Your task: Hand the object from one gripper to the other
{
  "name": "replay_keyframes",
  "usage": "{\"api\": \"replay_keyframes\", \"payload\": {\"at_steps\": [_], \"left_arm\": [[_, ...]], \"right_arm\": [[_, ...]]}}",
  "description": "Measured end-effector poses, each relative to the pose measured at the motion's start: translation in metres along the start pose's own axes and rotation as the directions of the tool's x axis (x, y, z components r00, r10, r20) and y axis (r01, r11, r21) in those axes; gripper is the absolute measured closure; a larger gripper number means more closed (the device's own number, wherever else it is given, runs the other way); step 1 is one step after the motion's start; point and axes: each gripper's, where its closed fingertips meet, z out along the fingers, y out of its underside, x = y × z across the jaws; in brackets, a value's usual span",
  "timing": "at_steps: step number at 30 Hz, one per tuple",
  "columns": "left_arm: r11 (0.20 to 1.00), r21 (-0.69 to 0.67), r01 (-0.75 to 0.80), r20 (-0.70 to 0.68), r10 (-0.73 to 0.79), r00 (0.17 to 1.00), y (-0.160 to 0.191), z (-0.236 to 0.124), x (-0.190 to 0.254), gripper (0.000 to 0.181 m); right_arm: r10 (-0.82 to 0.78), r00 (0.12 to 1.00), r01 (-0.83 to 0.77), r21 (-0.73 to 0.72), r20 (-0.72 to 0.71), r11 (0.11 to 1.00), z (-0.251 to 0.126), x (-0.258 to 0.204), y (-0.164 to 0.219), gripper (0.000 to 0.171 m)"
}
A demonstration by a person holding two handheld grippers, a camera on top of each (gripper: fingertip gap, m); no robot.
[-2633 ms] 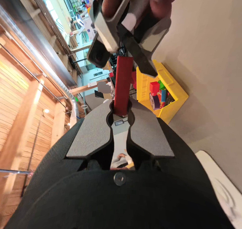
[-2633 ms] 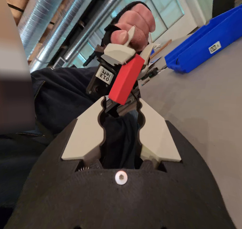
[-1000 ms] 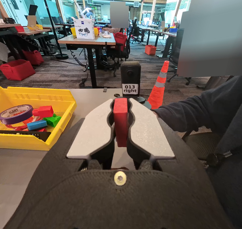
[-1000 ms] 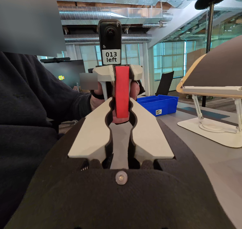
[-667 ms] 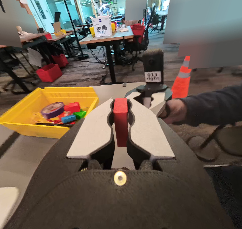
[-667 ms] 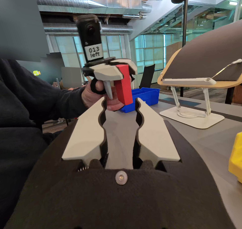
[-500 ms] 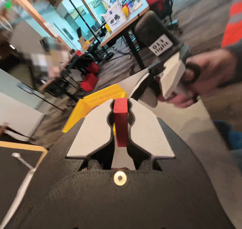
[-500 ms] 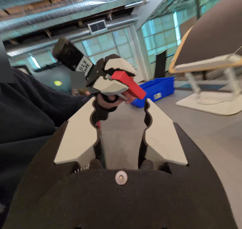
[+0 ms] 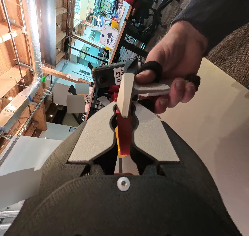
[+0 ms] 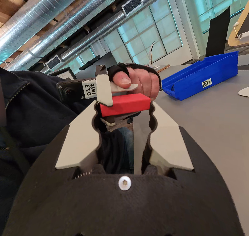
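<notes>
My left gripper (image 9: 124,108) is clenched on the red block (image 9: 124,135); the block runs lengthwise between my jaws and sticks out past the tips. My right gripper (image 10: 124,107) is released, jaws spread wide. From the right wrist camera the block (image 10: 126,105) lies crosswise just at my open fingertips, spanning most of the gap, not pinched by them as far as I can tell. Left gripper (image 10: 104,104) holds the block's left end there, turned on its side, with the hand (image 10: 140,82) behind it. From the left wrist camera one right fingertip (image 9: 124,93) overlaps the block's far end; whether it touches, can't tell. Right hand (image 9: 173,70) is just beyond the block. Past the block on the grey table (image 10: 202,121) sits a blue bin (image 10: 199,78), well apart. A white stand's base (image 10: 243,92) is right of the bin.
</notes>
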Motion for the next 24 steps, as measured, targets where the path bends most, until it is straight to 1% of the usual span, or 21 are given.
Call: {"api": "replay_keyframes", "payload": {"at_steps": [7,14,21,24], "left_arm": [[0.999,0.033,0.038,0.007,-0.038,0.999,-0.003,-0.001,-0.002,0.164],[0.999,0.038,0.029,0.024,-0.030,0.999,-0.006,-0.003,-0.005,0.163],[0.999,0.023,0.037,0.048,-0.038,0.998,-0.002,-0.005,-0.007,0.149],[0.997,0.023,0.074,0.060,-0.075,0.995,0.001,-0.008,-0.009,0.143]], "right_arm": [[-0.056,0.998,0.056,0.012,-0.028,0.998,0.000,-0.002,-0.003,0.100],[-0.078,0.996,0.080,0.041,-0.042,0.996,-0.003,-0.004,-0.008,0.100],[-0.152,0.982,0.156,0.028,-0.110,0.987,-0.007,0.001,-0.007,0.100],[-0.204,0.967,0.209,0.016,-0.151,0.978,-0.010,0.004,-0.008,0.100]]}}
